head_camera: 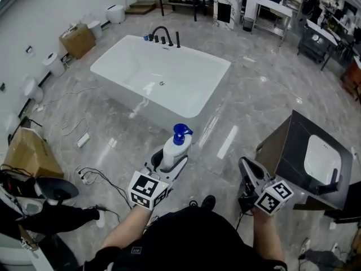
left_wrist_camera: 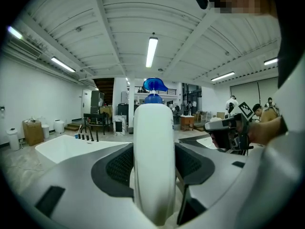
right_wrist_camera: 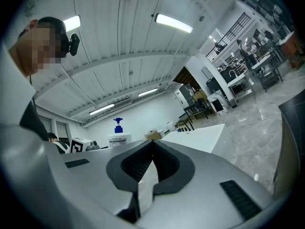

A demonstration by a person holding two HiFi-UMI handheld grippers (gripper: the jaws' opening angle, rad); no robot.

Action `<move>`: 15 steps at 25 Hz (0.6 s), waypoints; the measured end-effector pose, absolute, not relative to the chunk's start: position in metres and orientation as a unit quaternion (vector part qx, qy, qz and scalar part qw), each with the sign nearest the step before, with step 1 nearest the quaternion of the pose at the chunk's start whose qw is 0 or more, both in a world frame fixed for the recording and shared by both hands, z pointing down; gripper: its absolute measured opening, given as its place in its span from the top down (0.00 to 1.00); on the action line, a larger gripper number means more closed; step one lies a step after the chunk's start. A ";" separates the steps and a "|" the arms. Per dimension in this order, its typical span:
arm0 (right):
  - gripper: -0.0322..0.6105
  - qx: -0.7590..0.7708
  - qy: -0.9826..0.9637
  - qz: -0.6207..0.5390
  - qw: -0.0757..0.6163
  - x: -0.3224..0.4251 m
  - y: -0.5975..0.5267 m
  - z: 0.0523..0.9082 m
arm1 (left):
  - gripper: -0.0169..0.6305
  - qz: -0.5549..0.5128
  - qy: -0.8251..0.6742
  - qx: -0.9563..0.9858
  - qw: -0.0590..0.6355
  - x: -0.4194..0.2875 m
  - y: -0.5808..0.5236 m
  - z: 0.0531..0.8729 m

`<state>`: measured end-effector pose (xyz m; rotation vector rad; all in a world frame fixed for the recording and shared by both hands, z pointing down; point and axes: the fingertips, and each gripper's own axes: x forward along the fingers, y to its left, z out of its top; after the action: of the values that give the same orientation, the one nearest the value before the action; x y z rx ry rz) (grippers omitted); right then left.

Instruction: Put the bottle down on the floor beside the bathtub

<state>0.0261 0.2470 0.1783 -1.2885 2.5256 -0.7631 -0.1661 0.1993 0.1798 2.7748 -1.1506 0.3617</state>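
A white pump bottle (head_camera: 174, 147) with a blue pump top stands upright between the jaws of my left gripper (head_camera: 168, 165), which is shut on it. In the left gripper view the bottle (left_wrist_camera: 153, 161) fills the middle, both pads against its sides. It hangs above the grey marble floor, short of the near corner of the white bathtub (head_camera: 186, 109). My right gripper (head_camera: 248, 171) is off to the right, shut with nothing in it. The right gripper view shows its jaw tips (right_wrist_camera: 151, 148) meeting, and the bottle (right_wrist_camera: 119, 136) far at the left.
A dark cabinet with a white basin (head_camera: 316, 160) stands close at the right. Cables and a power strip (head_camera: 84, 176) lie on the floor at the left, beside a cardboard box (head_camera: 31, 154). Black taps (head_camera: 163, 36) rise at the tub's far rim.
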 end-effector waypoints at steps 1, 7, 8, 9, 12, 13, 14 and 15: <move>0.91 -0.434 0.856 -0.261 0.104 0.033 0.240 0.177 | 0.56 0.121 -0.380 0.915 0.061 -0.159 0.192 0.180; 0.91 -0.447 0.843 -0.283 0.097 0.085 0.206 0.191 | 0.56 0.138 -0.356 0.921 0.076 -0.102 0.157 0.194; 0.91 -0.449 0.841 -0.288 0.095 0.091 0.201 0.195 | 0.56 0.141 -0.349 0.923 0.079 -0.093 0.152 0.198; 0.91 -0.449 0.839 -0.293 0.092 0.096 0.194 0.198 | 0.56 0.144 -0.342 0.925 0.080 -0.085 0.144 0.202; 0.91 -0.455 0.834 -0.300 0.087 0.108 0.163 0.209 | 0.56 0.145 -0.325 0.930 0.088 -0.065 0.111 0.214; 0.91 -0.458 0.831 -0.303 0.088 0.114 0.149 0.213 | 0.56 0.144 -0.320 0.932 0.091 -0.058 0.097 0.219; 0.91 -0.462 0.828 -0.305 0.092 0.118 0.133 0.215 | 0.56 0.143 -0.315 0.934 0.092 -0.052 0.081 0.224; 0.91 -0.466 0.825 -0.305 0.096 0.122 0.118 0.215 | 0.56 0.141 -0.310 0.936 0.092 -0.047 0.066 0.228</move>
<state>0.1218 0.1178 0.2151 -1.3796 2.4457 -0.9033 -0.0468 0.0658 0.2282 2.7790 -0.9210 0.4202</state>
